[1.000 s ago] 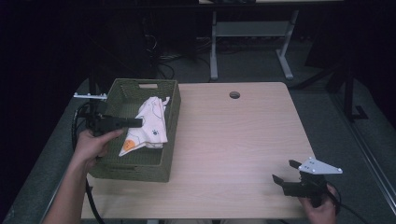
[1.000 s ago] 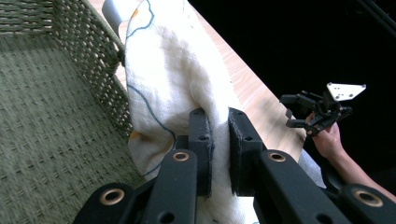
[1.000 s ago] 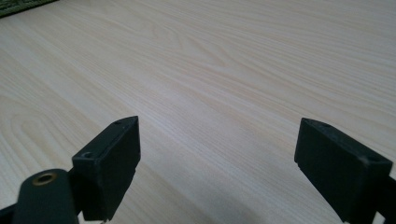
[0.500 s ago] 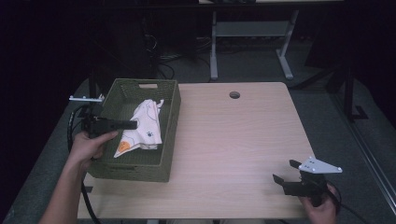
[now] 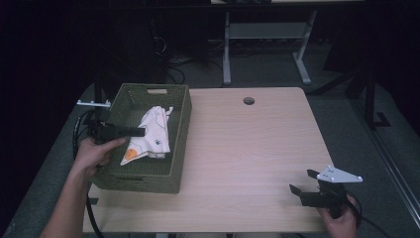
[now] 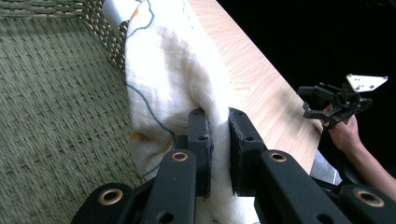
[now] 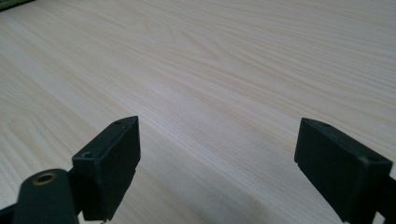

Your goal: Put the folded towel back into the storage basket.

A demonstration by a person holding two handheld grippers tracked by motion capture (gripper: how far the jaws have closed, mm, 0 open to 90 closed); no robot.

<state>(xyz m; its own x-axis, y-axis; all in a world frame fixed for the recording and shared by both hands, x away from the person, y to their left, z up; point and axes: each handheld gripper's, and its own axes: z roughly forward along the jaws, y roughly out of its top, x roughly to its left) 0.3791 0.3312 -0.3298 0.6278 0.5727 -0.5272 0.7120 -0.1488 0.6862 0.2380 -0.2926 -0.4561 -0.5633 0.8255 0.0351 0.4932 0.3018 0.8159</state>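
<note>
Darkness surrounds the pale wood-grain table [image 5: 247, 148], with metal desk legs and cables faint behind it. From the high view, the person's left forearm comes up from the bottom left, its hand wrapped round the left gripper [image 5: 141, 132], which lies level and points rightward over the olive woven basket [image 5: 181, 124] at the table's left. Its jaws meet the cream cloth [image 5: 151, 139], a crumpled, soft piece with thin dark line drawings and an orange patch, lying inside the basket against the right wall. The right gripper [image 5: 302, 183] rests low at the table's near right corner, its jaws spread with nothing between them, a grey three-cornered plate on top. Compared with a second ago, the left hand has shifted slightly leftward and the cloth sits a little flatter; the right hand is unchanged.

Left gripper view: the two black jaws pinch a fold of the fuzzy cloth [image 6: 177, 74], the basket's coarse weave [image 6: 51, 93] to the left.

Right gripper view: the right gripper [image 7: 217, 172] has its jaws wide apart above bare tabletop [image 7: 210, 70].
</note>
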